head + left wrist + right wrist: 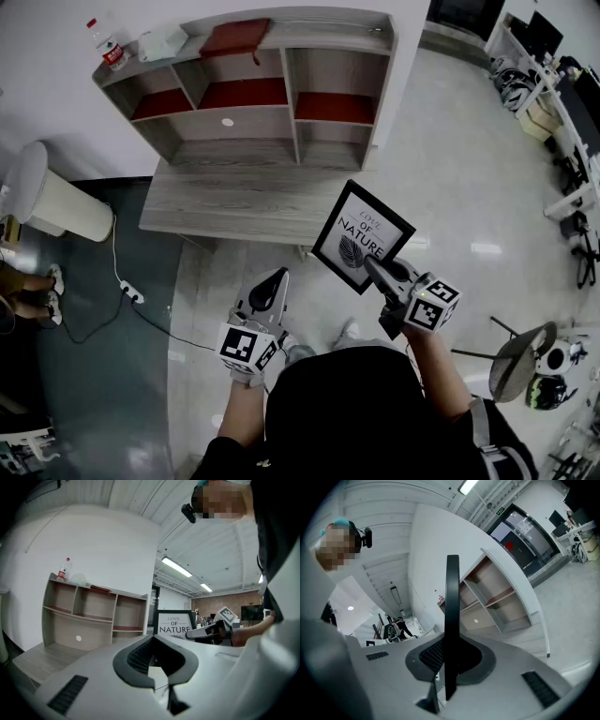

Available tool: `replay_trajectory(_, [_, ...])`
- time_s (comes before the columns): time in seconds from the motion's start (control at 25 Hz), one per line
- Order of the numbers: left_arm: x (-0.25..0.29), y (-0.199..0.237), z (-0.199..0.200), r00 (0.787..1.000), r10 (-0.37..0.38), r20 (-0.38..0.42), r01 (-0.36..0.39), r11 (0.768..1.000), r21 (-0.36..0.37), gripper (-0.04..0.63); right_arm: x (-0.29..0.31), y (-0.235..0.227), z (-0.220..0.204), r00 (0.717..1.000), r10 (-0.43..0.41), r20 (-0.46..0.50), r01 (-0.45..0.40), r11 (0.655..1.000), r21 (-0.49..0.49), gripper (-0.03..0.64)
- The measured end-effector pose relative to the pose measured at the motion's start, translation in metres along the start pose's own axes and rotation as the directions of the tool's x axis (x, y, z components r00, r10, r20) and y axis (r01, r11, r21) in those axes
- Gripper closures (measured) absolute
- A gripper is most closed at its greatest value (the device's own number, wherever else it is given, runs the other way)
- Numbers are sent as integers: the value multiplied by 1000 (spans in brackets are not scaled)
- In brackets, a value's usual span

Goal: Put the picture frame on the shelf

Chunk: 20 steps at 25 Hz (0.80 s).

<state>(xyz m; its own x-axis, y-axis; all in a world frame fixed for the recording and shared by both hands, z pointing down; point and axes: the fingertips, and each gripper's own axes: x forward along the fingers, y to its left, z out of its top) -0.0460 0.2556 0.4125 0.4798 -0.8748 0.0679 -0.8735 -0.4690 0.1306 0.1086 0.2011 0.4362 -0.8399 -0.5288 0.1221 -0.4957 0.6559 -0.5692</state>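
Right gripper [375,267] clamped on the thin black picture frame [361,234] — left gripper [267,292] closed, empty.
Glazed white printed face; shelf [281,103] of grey wood grain — 3 red boards.

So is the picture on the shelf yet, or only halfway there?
Not yet. Done: the picture frame is picked up, off any surface. In hand: the right gripper pinches its edge, holding it in the air in front of the shelf. Left: carry it over and stand it in a compartment. The left gripper holds nothing.
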Motion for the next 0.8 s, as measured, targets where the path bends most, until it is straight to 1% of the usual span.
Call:
replay_trajectory(0.12, [17, -14, -2, 1000, 7, -7, -7, 1000, -1, 588, -11, -8, 1, 1000, 17, -7, -17, 1000, 1, 591])
replay_trajectory(0.28, [35, -32, -4, 1000, 10, -3, -10, 998, -70, 588, -28, -25, 6, 999, 34, -16, -34, 999, 7, 591])
replay_trajectory(0.36, [43, -41, -4, 1000, 8, 2, -7, 996, -86, 588, -35, -34, 8, 999, 47, -15, -47, 999, 12, 591])
replay_trajectory(0.52, [58, -56, -4, 1000, 25, -9, -25, 996, -85, 588, -45, -52, 16, 998, 57, -16, -57, 997, 50, 591])
replay_trajectory(0.6, [64, -62, -5, 999, 27, -24, -29, 996, -80, 588, -47, -61, 22, 999, 52, -15, -51, 997, 52, 591])
replay_trajectory(0.8, [74, -58, -18, 996, 29, -89, -34, 998, -51, 588, -37, -78, 30, 999, 34, -15, -33, 998, 57, 591])
